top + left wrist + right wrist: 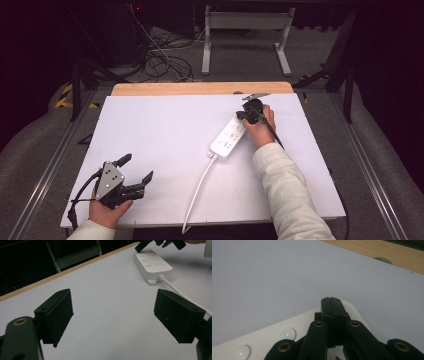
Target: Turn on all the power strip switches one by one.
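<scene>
white power strip (229, 138), black claws

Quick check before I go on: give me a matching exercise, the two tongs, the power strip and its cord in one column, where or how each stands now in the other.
Things:
1. left tongs
2. right tongs
3. white plastic power strip
4. white round cord

States:
A. lies flat on the white table, on its right half
B. jaws shut, tips over the far end of the strip
C. runs from the strip's near end to the table's near edge
D. jaws wide open, nothing between them, at the near left corner

Pairs: 1-D, 2-B, 3-A, 4-C
</scene>
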`<state>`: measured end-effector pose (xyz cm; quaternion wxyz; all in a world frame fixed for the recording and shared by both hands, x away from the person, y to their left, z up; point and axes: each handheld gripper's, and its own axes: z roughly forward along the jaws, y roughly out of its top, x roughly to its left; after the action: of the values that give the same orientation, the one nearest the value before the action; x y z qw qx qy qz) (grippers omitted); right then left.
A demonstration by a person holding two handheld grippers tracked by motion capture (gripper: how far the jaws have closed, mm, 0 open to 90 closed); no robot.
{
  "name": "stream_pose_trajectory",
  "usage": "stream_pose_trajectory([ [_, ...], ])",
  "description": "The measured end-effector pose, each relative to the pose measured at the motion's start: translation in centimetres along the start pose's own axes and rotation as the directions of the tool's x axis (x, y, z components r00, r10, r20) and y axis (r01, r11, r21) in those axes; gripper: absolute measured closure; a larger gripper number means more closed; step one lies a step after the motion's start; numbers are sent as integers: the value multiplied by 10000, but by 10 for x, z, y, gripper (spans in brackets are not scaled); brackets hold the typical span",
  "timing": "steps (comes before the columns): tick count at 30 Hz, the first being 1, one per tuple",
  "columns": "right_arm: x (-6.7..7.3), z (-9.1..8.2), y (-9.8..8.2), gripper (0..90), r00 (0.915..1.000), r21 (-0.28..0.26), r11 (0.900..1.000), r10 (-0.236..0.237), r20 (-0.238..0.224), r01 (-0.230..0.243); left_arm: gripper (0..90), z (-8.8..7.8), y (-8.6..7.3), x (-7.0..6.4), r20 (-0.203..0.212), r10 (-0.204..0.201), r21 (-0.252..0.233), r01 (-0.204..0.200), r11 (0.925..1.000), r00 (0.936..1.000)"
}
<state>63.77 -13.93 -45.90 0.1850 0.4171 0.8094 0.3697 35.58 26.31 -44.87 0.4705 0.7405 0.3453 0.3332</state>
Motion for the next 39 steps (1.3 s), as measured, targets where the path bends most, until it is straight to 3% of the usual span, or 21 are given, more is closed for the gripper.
stream_pose_trajectory([
  [5, -1, 1, 0, 900, 9999, 58, 9999, 146, -76, -145, 161, 0, 0, 0, -10, 8, -6, -8, 10000, 10000],
  [9, 5, 1, 2, 900, 9988, 41, 9993, -386, 292, 385, 160, 0, 0, 1, -34, 6, -13, -6, 10000, 10000],
  [12, 11, -11, 5, 900, 9988, -550, 9974, -479, -102, 472, 161, 0, 0, 1, -17, -86, -15, 86, 10000, 10000],
  [15, 19, -24, 11, 900, 9961, -933, 9926, -809, -355, 773, 160, 2, 0, 2, 24, -116, 35, 116, 9999, 9999],
  [18, 22, -36, 15, 900, 9950, -1228, 9893, -856, -521, 787, 160, 1, 0, 0, -14, -48, 15, 48, 10000, 10000],
  [28, 23, -57, 16, 898, 9937, -1595, 9848, -816, -768, 685, 160, 1, 1, 0, -48, -22, -9, 22, 10000, 10000],
  [29, 23, -60, 16, 786, 9934, -1666, 9843, -745, -877, 591, 160, 1, 1, 0, -55, -20, -16, 20, 10000, 10000],
  [30, 22, -62, 16, 734, 9931, -1815, 9822, -668, -968, 484, 160, 1, 1, 0, -59, -26, -17, 26, 10000, 10000],
  [34, 24, -79, 15, 666, 9889, -2120, 9758, -806, -1245, 529, 160, 0, 1, 0, -31, -65, -17, 65, 10000, 10000],
  [39, 30, -104, 11, 508, 9782, -2776, 9565, -1371, -1563, 897, 160, 1, 2, -1, -68, 16, -32, -16, 10000, 10000],
])
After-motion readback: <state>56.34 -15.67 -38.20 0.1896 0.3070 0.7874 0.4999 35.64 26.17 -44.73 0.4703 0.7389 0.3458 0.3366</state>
